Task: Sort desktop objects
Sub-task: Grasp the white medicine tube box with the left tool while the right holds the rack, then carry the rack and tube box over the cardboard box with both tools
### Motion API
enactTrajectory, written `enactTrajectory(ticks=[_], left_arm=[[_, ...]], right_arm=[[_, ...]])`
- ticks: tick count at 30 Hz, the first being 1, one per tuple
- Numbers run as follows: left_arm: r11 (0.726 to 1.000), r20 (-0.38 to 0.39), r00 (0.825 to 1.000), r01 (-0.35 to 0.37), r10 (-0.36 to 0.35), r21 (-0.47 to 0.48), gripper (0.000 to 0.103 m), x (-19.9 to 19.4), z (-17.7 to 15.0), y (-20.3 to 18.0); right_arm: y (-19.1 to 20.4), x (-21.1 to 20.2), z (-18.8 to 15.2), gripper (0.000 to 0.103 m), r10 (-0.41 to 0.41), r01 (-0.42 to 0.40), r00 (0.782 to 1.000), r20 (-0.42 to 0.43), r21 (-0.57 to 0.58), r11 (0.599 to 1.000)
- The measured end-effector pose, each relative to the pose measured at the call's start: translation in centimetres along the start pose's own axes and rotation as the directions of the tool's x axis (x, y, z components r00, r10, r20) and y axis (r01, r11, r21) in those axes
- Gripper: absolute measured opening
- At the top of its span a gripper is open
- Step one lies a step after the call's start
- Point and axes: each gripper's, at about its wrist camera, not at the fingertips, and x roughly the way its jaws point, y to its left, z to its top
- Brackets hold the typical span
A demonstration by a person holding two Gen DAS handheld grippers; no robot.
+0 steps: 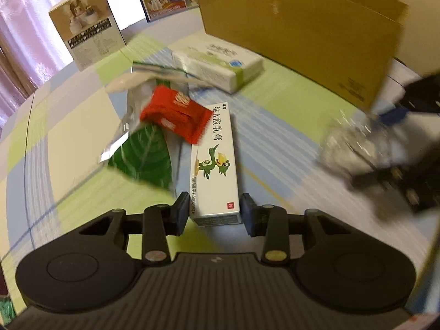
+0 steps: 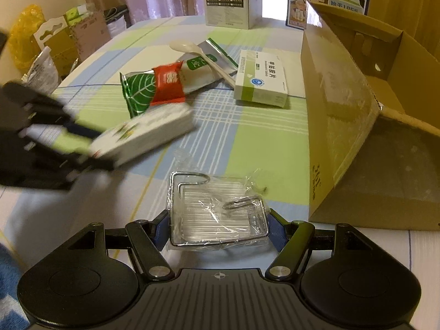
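Left wrist cam: your left gripper (image 1: 215, 214) is clenched on the near end of the ointment box (image 1: 214, 165), mid-table. Light, stiff carton; sides crush, so go easy.

Right wrist cam: your right gripper (image 2: 218, 232) grips the wire rack in clear wrap (image 2: 217, 211) nr the table's front edge, beside the cardboard box (image 2: 341, 126). Film's slippery; pinch the wire frame.

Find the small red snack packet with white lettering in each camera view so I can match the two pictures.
Left wrist view: the red snack packet sits left of centre, lying on the green leaf-print pouch.
Right wrist view: the packet is upper left of centre, on the same pouch.
Shared landmark: the open brown cardboard box, on the right in both views.
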Motion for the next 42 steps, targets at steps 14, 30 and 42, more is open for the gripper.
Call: enactTrajectory(ticks=[14,30,42], left_arm=[[0.994,-0.001,0.999,0.034,-0.035,-0.102,0.047,-2.1,-1.2,-0.9],[0.987,-0.028,0.996,0.079,-0.083,-0.144,0.033,-0.4,-1.5,-0.9],[0.968,0.027,0.999,0.040,-0.035,-0.246,0.033,-6.3,-1.6,-1.5]], right_arm=[[-0.5,1.0,0.1,0.069,-0.010,0.011,1.000,-0.030,0.022,1.000],[-0.5,0.7,0.1,0.067,-0.020,0.020,1.000,0.010,0.028,0.999],[-0.2,-4.6,1.1,0.067,-0.029,0.017,0.993,0.116,0.105,0.994]])
